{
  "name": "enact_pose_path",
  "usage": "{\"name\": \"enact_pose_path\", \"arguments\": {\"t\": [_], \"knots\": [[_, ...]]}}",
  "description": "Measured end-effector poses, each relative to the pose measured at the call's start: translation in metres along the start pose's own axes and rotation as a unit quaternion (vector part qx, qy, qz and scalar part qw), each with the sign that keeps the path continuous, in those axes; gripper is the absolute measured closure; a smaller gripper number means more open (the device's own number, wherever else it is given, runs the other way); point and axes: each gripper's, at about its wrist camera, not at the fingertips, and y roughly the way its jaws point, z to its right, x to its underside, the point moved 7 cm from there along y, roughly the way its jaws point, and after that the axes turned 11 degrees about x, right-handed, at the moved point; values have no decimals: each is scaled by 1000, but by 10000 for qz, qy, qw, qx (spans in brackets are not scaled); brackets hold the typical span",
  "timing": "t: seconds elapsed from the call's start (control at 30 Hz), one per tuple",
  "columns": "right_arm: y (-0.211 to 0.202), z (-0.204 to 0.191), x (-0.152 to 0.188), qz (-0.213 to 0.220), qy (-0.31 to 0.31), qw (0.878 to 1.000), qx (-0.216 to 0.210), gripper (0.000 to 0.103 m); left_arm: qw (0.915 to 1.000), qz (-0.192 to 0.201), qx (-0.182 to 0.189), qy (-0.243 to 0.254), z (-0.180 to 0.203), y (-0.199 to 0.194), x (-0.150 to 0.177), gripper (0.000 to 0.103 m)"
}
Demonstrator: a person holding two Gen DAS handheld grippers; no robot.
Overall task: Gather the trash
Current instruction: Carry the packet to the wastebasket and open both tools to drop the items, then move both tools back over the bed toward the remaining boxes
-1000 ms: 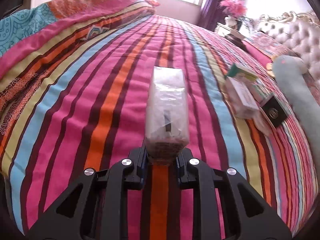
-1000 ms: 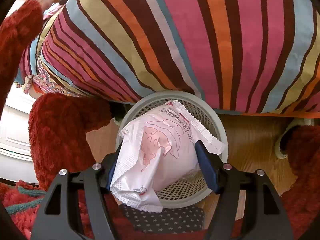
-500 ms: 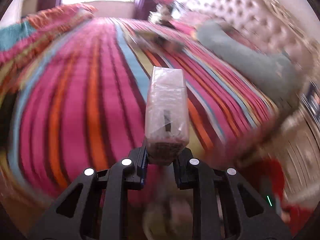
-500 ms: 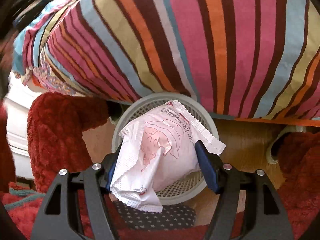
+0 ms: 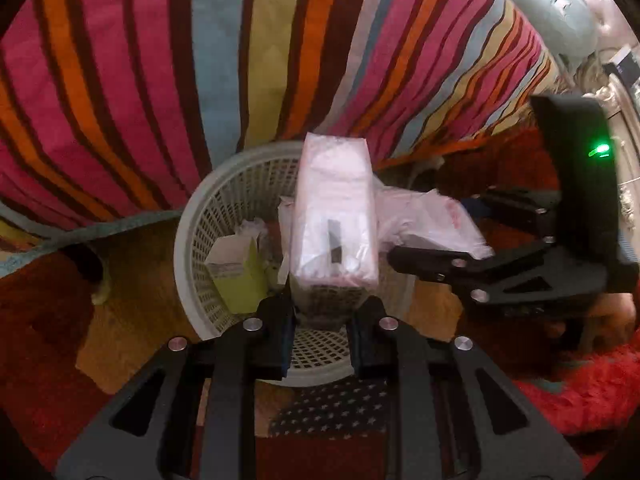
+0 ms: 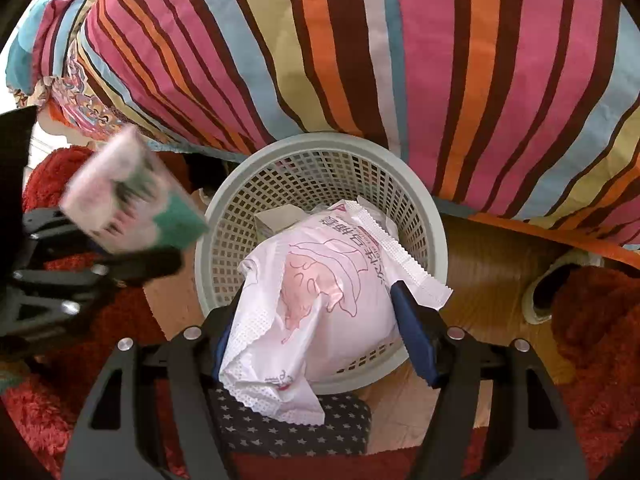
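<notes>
My left gripper [image 5: 322, 330] is shut on a clear plastic-wrapped packet [image 5: 334, 216] and holds it above the white mesh waste basket [image 5: 200, 216]. A yellow-green carton [image 5: 236, 276] lies inside the basket. My right gripper [image 6: 320, 344] is shut on a white and pink wrapper [image 6: 320, 304] over the basket [image 6: 224, 236]. The right gripper [image 5: 472, 256] with its wrapper [image 5: 424, 220] shows at the right in the left wrist view. The left gripper [image 6: 80, 264] with its packet [image 6: 128, 196] shows at the left in the right wrist view.
The striped bedspread [image 6: 360, 52] hangs down just behind the basket. Wooden floor [image 6: 488, 272] and a red shaggy rug [image 6: 596, 340] surround it. A star-patterned cloth [image 6: 296, 428] lies in front of the basket. A slipper [image 6: 556, 284] lies at the right.
My left gripper has swung from over the bed down to the basket, carrying the packet. My right gripper has stayed over the basket with the wrapper.
</notes>
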Motion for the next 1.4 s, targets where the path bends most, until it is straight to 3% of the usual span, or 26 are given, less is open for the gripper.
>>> {"name": "enact_pose_path", "arguments": {"t": [0.03, 0.07, 0.1, 0.2, 0.4, 0.67, 0.87, 1.0, 1.13, 1.2, 1.27, 1.3, 1.4], "knots": [[0, 0, 0, 8, 21, 10000, -16, 36, 10000, -47, -55, 0, -1, 4, 0, 53], [1, 1, 0, -2, 47, 10000, -16, 35, 9999, -62, -127, -5, -2, 5, -1, 18], [0, 3, 2, -12, 59, 10000, -4, 35, 9998, -57, -174, -22, -4, 6, -2, 15], [0, 5, 2, -1, 99, 9999, 68, 32, 9998, -43, -27, -172, -8, 4, 0, 15], [-1, 5, 1, 20, 164, 9998, 138, 31, 9994, 21, -70, -324, -13, 0, 7, 15], [-9, 9, 1, 107, 237, 9995, 182, 31, 9991, 206, -315, -207, -14, -15, 1, 15], [-59, 15, -8, 622, 320, 9975, 25, 31, 9977, 585, -324, 110, 3, -61, -19, 15], [-132, 39, -45, 1639, 548, 9849, 17, 31, 9913, 1081, -386, 646, 21, -115, -64, 15], [-187, 85, -103, 2615, 823, 9603, 520, 31, 9792, 1639, -807, 886, 16, -163, -143, 15], [-202, 112, -141, 2937, 992, 9474, 794, 31, 9715, 1888, -1176, 818, 1, -179, -198, 15], [-208, 136, -181, 3207, 1107, 9352, 1014, 31, 9674, 2122, -1242, 614, -12, -187, -246, 15], [-208, 147, -206, 3257, 1141, 9320, 1104, 31, 9658, 2279, -1190, 350, -26, -190, -285, 15], [-200, 176, -281, 3326, 1158, 9272, 1277, 31, 9559, 2597, -1365, -114, -55, -192, -363, 15]]}}
